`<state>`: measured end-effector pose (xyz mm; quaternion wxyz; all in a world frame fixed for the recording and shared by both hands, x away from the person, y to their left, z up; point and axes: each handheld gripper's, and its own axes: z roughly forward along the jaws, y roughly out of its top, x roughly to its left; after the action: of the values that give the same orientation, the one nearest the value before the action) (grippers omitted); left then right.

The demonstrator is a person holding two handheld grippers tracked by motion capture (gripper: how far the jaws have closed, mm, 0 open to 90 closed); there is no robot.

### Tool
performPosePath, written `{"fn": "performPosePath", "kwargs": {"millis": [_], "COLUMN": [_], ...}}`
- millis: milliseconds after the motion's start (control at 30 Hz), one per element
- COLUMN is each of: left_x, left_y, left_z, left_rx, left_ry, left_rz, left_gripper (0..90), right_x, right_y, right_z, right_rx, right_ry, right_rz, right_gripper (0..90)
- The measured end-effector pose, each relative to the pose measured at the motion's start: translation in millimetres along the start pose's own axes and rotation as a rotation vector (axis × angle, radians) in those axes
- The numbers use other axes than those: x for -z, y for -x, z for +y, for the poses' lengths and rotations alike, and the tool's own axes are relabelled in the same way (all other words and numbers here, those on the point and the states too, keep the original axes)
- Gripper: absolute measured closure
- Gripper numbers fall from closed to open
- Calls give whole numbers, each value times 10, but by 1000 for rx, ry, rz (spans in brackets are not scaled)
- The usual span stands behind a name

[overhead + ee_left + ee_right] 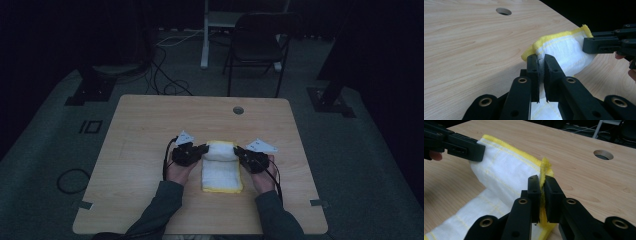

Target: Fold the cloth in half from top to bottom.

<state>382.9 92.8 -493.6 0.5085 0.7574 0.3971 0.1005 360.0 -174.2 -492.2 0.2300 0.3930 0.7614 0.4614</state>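
On the left, the left gripper [204,150] is clamped on the far left corner of the white cloth [221,172] with yellow edging; on the right, the right gripper [238,151] pinches the far right corner. The cloth lies mid-table [150,125], its far end lifted and curling toward the person, so a fold looks under way. Next, both corners likely need carrying evenly onto the near edge. The gripper views show the pinched hem; the high view shows the whole cloth

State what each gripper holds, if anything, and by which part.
Both hold the white cloth with yellow fleecy trim. The left gripper pinches its lifted far edge at one corner, the right gripper pinches the yellow trim at the opposite corner.
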Motion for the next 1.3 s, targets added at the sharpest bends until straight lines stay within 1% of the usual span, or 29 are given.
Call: {"fn": "performPosePath", "kwargs": {"millis": [367, 733, 900, 1000, 1200, 1300], "left_x": [58, 121, 150, 172, 219, 237], "left_y": [34, 77, 93, 98, 91, 94], "left_z": [-35, -67, -97, -99, -79, -56], "left_rx": [-18, -23, -17, -13, 0, 13], "left_ry": [-15, -19, -13, -8, 15, 33], "left_rz": [-2, -16, -20, -16, -13, -20], "left_gripper": [834, 813, 790, 753, 707, 689], "right_x": [39, 81, 89, 96, 107, 114], "right_y": [-55, -101, -121, -132, -161, -169], "right_z": [-51, -135, -178, -199, -239, -262], "right_rx": [3, 7, 6, 5, 4, 6], "right_ry": [2, -6, -14, -12, -12, -14], "right_rz": [2, 3, 5, 3, -1, -1], "right_gripper": [845, 844, 844, 844, 844, 843]}}
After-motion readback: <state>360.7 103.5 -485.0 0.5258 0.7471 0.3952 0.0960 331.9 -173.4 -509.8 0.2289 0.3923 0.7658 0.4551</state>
